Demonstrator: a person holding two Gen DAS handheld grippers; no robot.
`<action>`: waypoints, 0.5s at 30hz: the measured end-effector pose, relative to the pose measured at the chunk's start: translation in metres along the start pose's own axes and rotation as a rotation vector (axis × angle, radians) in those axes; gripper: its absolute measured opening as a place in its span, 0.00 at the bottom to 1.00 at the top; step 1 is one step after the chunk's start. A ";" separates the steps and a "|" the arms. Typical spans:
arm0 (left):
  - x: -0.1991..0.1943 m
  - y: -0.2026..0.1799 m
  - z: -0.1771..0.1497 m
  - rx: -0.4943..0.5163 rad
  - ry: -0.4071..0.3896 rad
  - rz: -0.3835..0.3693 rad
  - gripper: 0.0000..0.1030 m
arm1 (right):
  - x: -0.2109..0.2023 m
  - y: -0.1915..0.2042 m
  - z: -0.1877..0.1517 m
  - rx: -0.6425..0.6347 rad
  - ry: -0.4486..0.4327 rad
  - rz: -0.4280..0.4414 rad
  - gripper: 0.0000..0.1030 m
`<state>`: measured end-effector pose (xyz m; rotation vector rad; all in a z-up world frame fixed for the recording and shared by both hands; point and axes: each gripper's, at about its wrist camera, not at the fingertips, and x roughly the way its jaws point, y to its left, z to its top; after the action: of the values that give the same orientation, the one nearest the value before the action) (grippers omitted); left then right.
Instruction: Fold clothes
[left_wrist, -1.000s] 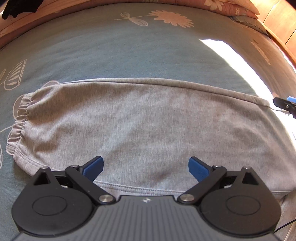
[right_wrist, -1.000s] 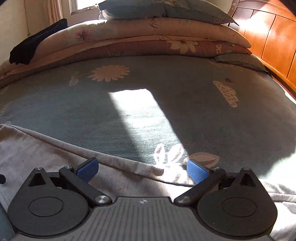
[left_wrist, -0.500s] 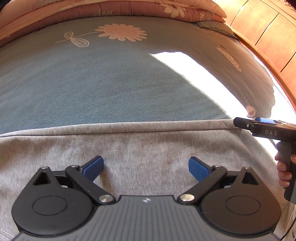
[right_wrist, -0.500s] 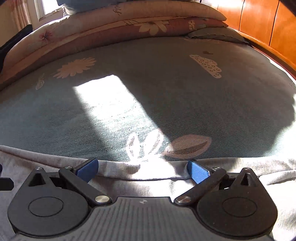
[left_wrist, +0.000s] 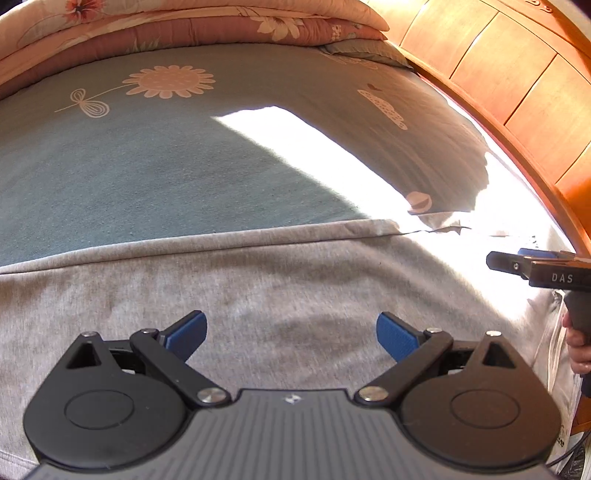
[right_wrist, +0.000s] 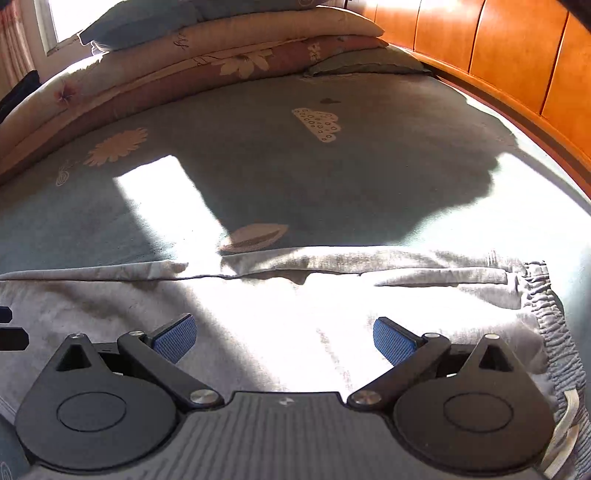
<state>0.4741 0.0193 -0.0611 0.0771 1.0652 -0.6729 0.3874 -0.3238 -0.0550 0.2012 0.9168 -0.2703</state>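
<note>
Over the grey trousers (left_wrist: 258, 288), both tongs (left_wrist: 291, 336) (right_wrist: 282, 338) gape empty; only the right view shows the waistband (right_wrist: 550, 314).

A bed (left_wrist: 147, 177) covered by a blue-green sheet (right_wrist: 369, 177) printed with pale daisies, leaves and a dotted cloud shape. A bright patch of sunlight crosses the middle of the sheet. Grey sweatpants (left_wrist: 258, 288) lie flat across the near part of the sheet, their far edge running side to side; in the right wrist view the gathered elastic waistband (right_wrist: 546, 302) sits at the right end. At the far end of the bed, folded floral quilts (right_wrist: 207, 70) in cream and pink are stacked, with a grey-blue pillow (right_wrist: 140, 22) on top. A smaller pillow (right_wrist: 365, 62) rests beside the orange wooden headboard (right_wrist: 517, 66).
</note>
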 end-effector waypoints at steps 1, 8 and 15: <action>0.002 -0.005 -0.005 0.013 0.015 -0.003 0.95 | 0.004 -0.015 -0.001 0.014 0.011 -0.030 1.00; 0.007 -0.010 -0.031 -0.072 0.109 -0.002 0.95 | 0.048 -0.070 0.005 0.021 0.059 -0.035 1.00; -0.003 -0.019 -0.032 -0.085 0.104 0.018 0.95 | 0.056 -0.076 0.032 -0.012 0.076 0.032 1.00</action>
<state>0.4376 0.0171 -0.0702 0.0488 1.1910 -0.6124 0.4195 -0.4132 -0.0852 0.2160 0.9892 -0.2282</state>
